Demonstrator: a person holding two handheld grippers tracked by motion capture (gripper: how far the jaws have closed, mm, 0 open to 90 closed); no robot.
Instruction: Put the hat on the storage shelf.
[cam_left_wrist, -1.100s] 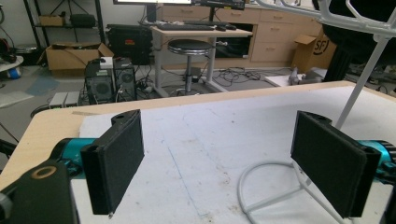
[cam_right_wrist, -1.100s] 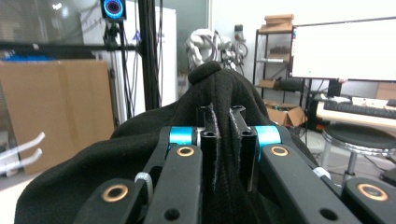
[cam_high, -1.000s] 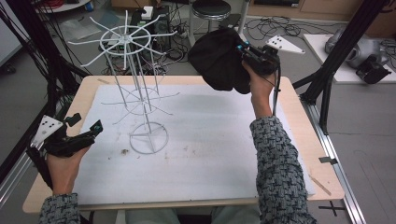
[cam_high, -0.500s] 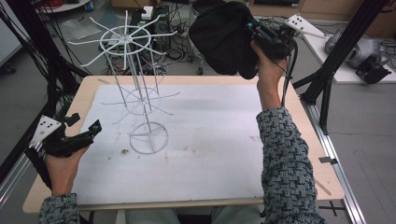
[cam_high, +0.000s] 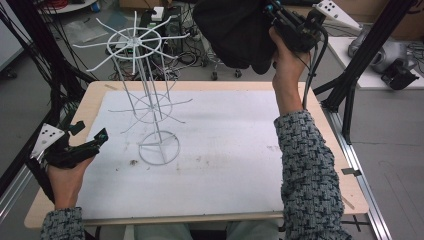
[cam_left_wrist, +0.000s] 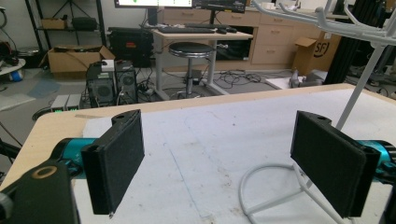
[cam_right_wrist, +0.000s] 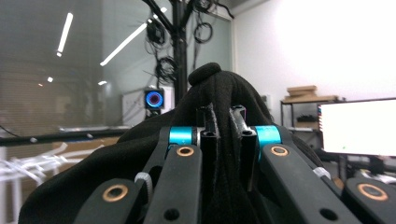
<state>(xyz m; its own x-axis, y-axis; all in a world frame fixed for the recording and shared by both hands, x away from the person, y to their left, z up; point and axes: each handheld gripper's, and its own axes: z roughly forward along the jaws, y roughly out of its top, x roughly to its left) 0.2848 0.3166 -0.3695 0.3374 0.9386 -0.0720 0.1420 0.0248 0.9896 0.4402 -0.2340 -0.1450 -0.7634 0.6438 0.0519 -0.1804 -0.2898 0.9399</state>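
Note:
A black cloth cap (cam_high: 235, 30) hangs high above the table's far edge, pinched in my right gripper (cam_high: 272, 17), which is shut on its fabric. In the right gripper view the jaws press together on a fold of the black cap (cam_right_wrist: 219, 93). A white wire rack (cam_high: 142, 95) with spoked arms stands on a ring base at the table's left centre. My left gripper (cam_high: 90, 135) rests low at the left edge of the table, open, its pads (cam_left_wrist: 119, 158) wide apart with nothing between them; the rack's ring base (cam_left_wrist: 271, 186) lies just ahead.
The table carries a white mat (cam_high: 225, 150) on a wooden top (cam_high: 345, 185). Black frame posts (cam_high: 350, 85) stand at the right and left. Beyond the far edge are cables, a stool (cam_left_wrist: 189, 49) and desks.
My right gripper has lifted the black cap higher and farther back, towards the top of the high view. The left gripper has stayed where it was.

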